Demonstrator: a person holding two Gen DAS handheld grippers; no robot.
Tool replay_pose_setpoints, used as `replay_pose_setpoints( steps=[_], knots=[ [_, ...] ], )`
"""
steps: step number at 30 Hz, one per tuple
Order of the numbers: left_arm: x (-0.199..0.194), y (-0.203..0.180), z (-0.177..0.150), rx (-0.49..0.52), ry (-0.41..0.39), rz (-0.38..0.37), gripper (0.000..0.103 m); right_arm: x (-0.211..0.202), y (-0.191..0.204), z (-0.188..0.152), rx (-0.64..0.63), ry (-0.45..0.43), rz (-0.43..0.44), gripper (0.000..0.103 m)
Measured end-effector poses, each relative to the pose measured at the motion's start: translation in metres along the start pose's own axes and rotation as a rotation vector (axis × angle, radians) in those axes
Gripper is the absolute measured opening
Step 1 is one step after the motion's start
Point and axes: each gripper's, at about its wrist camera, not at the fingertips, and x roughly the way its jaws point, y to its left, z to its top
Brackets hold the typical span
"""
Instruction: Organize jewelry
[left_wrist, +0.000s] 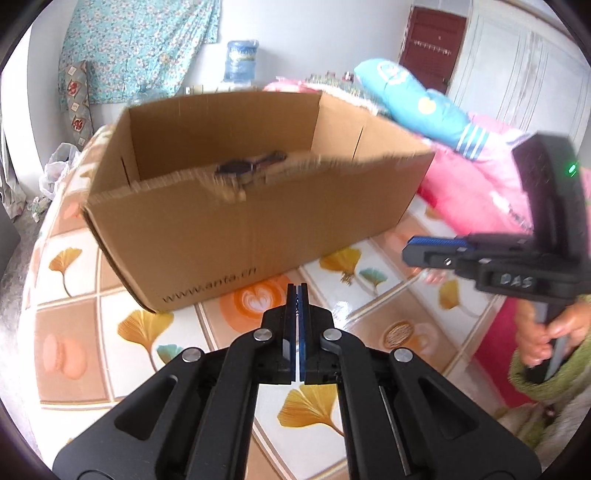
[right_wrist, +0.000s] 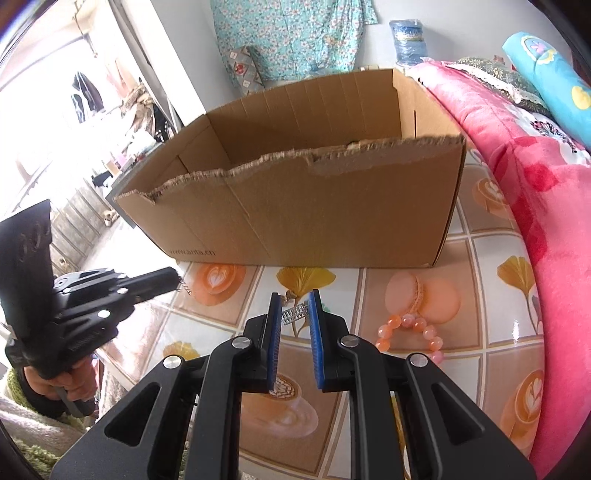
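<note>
The left hand-held gripper (left_wrist: 297, 291) is pressed together before the brown cardboard box (left_wrist: 258, 221); the right hand-held gripper (right_wrist: 295, 306) is spread around a small silver charm (right_wrist: 294, 314).

L claw (left_wrist: 297, 295) closed; R claw (right_wrist: 294, 308) parted.

Both wrist views look forward over the patterned table (left_wrist: 74, 332), close to it. Each faces the cardboard box (left_wrist: 240, 229) they share.

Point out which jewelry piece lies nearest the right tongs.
The small silver charm: it shows right between the tips of the open right tongs, while the peach bead bracelet lies off to their right.
</note>
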Motion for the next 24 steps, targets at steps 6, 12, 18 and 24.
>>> replay_pose_setpoints(
  steps=[6,12,18,24],
  knots=[
    [-0.037,-0.011,0.028,0.012,-0.09,-0.084,0.0,-0.03,0.007,0.019,-0.019,-0.084,0.036,0.015],
    [-0.062,-0.014,0.074,0.058,-0.187,-0.138,0.0,-0.06,0.01,0.055,-0.058,-0.214,0.058,0.015],
    [-0.019,-0.001,0.123,0.066,-0.095,-0.147,0.0,-0.042,-0.001,0.089,-0.077,-0.201,0.077,0.015],
    [0.057,0.035,0.154,-0.045,0.132,-0.152,0.0,0.015,-0.016,0.127,-0.054,-0.006,0.099,0.015]
  ],
)
